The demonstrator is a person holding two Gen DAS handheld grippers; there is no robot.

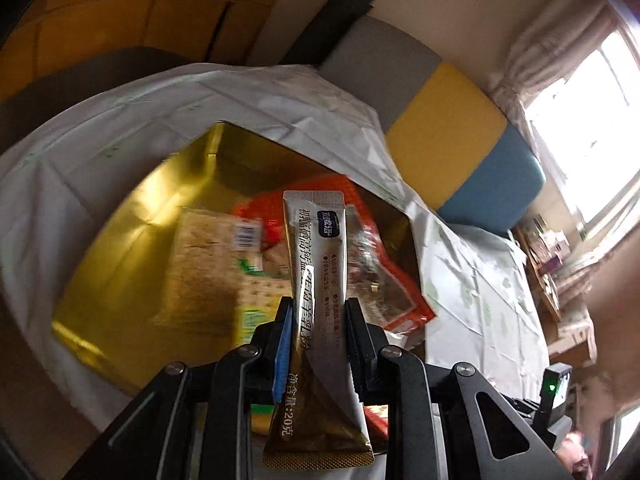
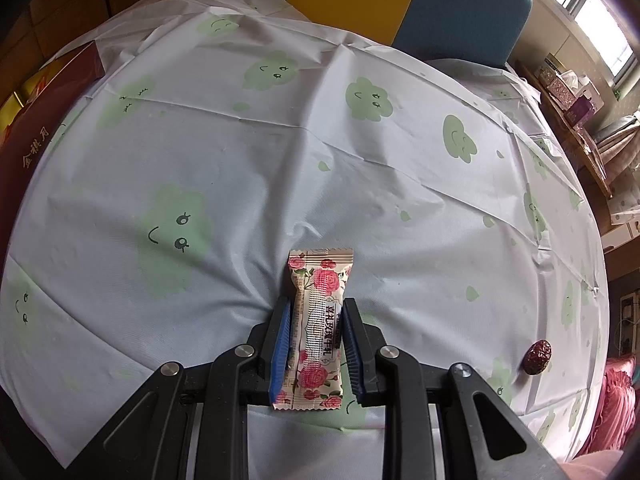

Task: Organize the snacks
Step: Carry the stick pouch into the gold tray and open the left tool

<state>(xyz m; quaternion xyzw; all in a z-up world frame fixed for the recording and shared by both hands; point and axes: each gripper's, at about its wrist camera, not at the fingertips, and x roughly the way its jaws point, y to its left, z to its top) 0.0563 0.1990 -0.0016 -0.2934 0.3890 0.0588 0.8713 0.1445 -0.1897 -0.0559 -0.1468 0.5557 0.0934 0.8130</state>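
Note:
My left gripper point(image 1: 318, 304) is shut on a long silver and gold powder sachet point(image 1: 316, 248), held above an open gold-lined box point(image 1: 132, 236). In the box lie a pack of crackers point(image 1: 200, 264) and a red snack bag point(image 1: 372, 248). My right gripper point(image 2: 316, 304) is shut on a rose-printed candy bar point(image 2: 318, 320) that rests on the white tablecloth point(image 2: 280, 152) with green cloud faces. A dark red date point(image 2: 537, 356) lies on the cloth at the right.
The dark red outer wall of the box point(image 2: 36, 120) stands at the table's left edge. Yellow point(image 1: 444, 128) and blue point(image 1: 492, 188) cushions lie behind the table. A cluttered shelf point(image 2: 568, 96) stands by the window at the right.

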